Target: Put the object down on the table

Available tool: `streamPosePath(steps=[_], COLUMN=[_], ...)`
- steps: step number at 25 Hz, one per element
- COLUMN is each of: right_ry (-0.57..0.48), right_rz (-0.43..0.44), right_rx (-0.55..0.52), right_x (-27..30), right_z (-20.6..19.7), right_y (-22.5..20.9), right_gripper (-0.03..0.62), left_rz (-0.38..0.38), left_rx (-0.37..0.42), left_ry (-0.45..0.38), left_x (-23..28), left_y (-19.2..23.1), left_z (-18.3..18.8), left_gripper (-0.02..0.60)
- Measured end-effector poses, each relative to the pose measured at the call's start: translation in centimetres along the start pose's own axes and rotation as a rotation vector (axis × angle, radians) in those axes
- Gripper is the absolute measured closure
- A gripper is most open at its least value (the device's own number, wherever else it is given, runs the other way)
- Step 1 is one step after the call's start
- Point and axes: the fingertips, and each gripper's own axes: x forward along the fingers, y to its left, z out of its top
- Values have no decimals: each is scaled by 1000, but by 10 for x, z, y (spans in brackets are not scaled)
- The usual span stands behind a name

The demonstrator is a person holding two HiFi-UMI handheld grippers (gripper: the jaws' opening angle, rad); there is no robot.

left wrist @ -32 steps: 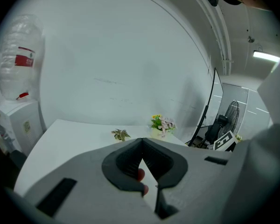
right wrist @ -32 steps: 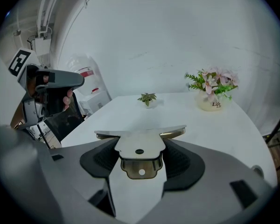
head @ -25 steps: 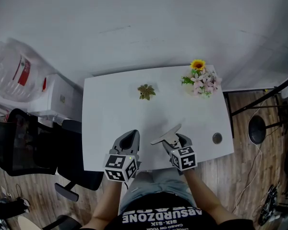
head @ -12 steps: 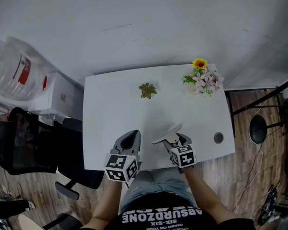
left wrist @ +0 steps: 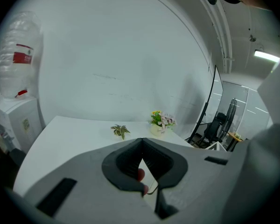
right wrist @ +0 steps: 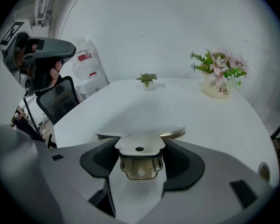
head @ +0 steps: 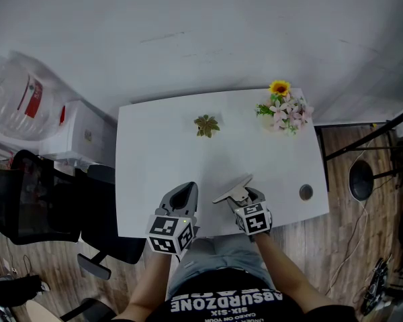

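White surface against a plain white wall, nothing fancy, and the thing that matters is found right at its near edge: a flat metal object. A thin plate can be made out, with a small hole in a tab and a brassy bracket bit tucked underneath. It's clamped between the jaws of the right tongs, and the plate is left sticking out sideways past both of them. From the head view it's seen over the near part of the surface, just in front of the person. Whether the top is being touched can't be told for sure, though in the right gripper view it looks to be held a little above it.

The left tongs are closed together with nothing gripped; only a fingertip is glimpsed through the gap behind the jaws. They're held just beside the right ones, at the same near edge.

So progress-wise, probably not much can be ticked off yet. The object isn't set down and isn't released. What's left, as far as can be judged: it has to be lowered flat, the jaws opened, and the tongs drawn back. Plenty of bare top is available ahead of it.

Further out, a small leafy plant is placed at the far middle and a flower pot at the far right corner, both well apart from the object. A water dispenser and a black office chair are parked off to the left.
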Motion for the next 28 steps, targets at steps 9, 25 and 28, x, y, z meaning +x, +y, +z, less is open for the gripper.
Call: streamPosePath(steps=[9, 25, 28], right_ry=[21, 29, 32], right_rz=[-12, -23, -25], right_rx=[-20, -63, -78], right_x=[4, 8, 11], right_z=[-8, -16, -20], right_y=[0, 4, 4], right_gripper=[307, 307, 307], left_rz=[-7, -14, -15], left_rx=[0, 4, 4], left_ry=[6, 10, 12], left_x=[2, 0, 0], left_y=[-4, -5, -5], left_z=[-3, -5, -6], left_gripper=[577, 577, 577])
